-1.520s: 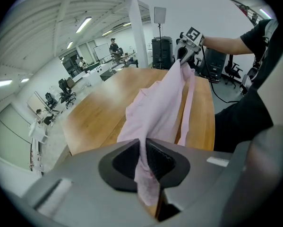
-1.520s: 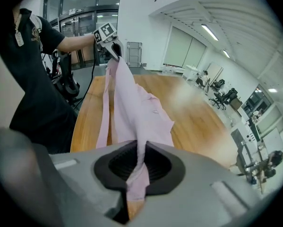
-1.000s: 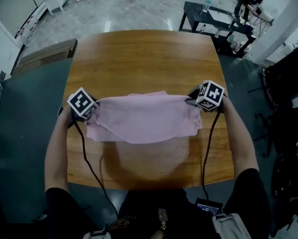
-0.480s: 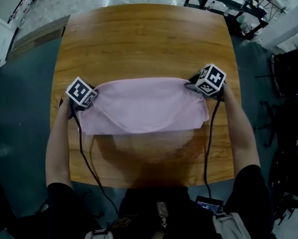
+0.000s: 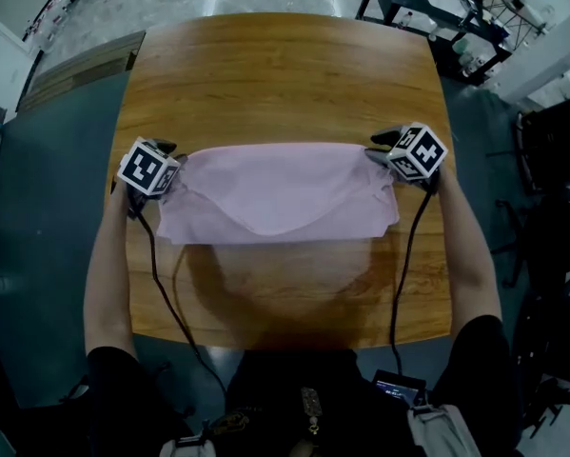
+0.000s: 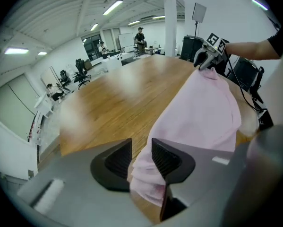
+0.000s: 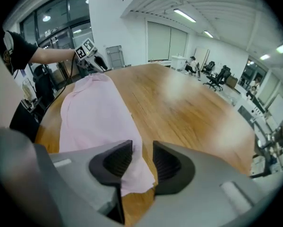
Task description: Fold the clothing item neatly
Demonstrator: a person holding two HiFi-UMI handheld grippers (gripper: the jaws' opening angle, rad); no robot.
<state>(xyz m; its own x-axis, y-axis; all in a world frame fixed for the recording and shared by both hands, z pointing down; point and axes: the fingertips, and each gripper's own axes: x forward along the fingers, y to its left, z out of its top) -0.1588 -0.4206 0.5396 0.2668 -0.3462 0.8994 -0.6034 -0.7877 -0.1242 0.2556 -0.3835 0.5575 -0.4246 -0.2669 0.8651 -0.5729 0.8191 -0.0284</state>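
Since the earlier frame I've seen both pairs of tongs sink and their jaws have just been opening. The left tongs (image 6: 141, 157) and right tongs (image 7: 142, 160) are released, each with a corner of the pink garment (image 5: 277, 193) loose between its jaws. The garment lies folded mid-frame on the wooden surface (image 5: 275, 84).

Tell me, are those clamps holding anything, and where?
Nothing: jaws of the left gripper and right gripper have just been opening, loose around the end corners of the pink garment.
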